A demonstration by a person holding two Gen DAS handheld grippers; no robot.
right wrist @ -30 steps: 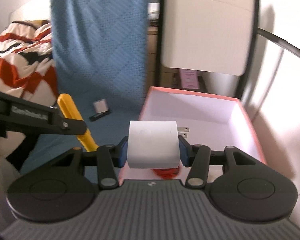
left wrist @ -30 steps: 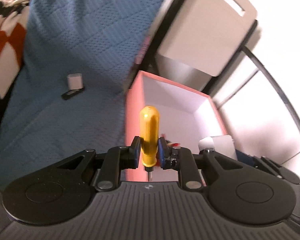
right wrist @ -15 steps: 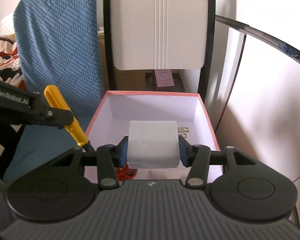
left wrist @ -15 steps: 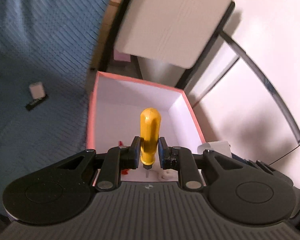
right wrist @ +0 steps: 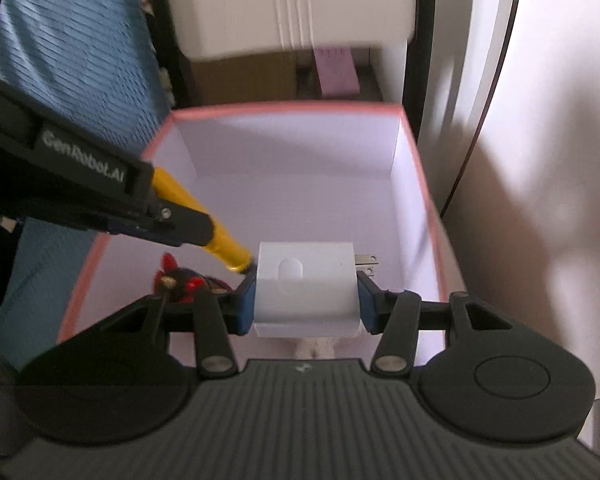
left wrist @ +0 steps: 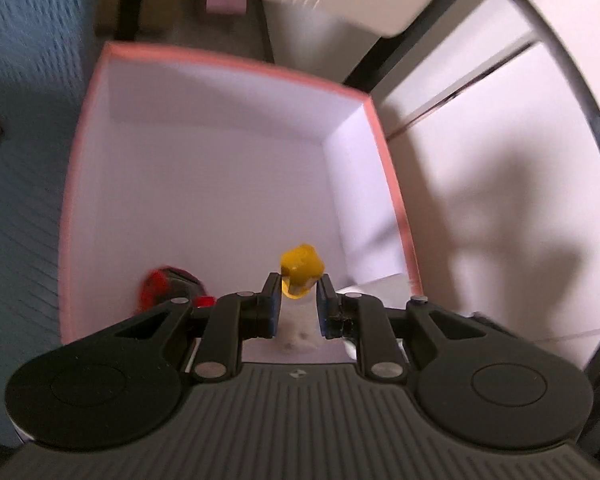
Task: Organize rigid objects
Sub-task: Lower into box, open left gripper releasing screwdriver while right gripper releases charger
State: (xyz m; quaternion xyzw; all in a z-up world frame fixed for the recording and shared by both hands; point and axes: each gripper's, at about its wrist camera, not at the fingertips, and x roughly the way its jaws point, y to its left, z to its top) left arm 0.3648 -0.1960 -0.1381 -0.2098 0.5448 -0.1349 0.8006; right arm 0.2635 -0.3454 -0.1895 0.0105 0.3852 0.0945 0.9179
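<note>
A box with a pink rim (left wrist: pixel 236 58) and white inside fills both views. My left gripper (left wrist: pixel 298 300) is shut on a yellow-handled screwdriver (left wrist: pixel 302 268), held over the box's near end and seen almost end-on. In the right wrist view the left gripper (right wrist: pixel 188 226) comes in from the left with the screwdriver (right wrist: pixel 220 238) slanting down into the box (right wrist: pixel 284 110). My right gripper (right wrist: pixel 306 300) is shut on a white plug adapter (right wrist: pixel 306 288), its prongs to the right, also over the box. A red and black object (right wrist: pixel 184 280) (left wrist: pixel 168 286) lies on the box floor at the near left.
Blue quilted bedding (left wrist: pixel 20 160) (right wrist: pixel 72 52) lies left of the box. A white panel in a black frame (right wrist: pixel 292 0) stands behind it, with a small lilac box (right wrist: pixel 336 72) at its foot. A white wall with a dark curved bar (left wrist: pixel 540 80) is on the right.
Both grippers have moved from beside the blue bedding to over the box and tipped downward. The screwdriver and the adapter stayed gripped. The red and black object has come into view.
</note>
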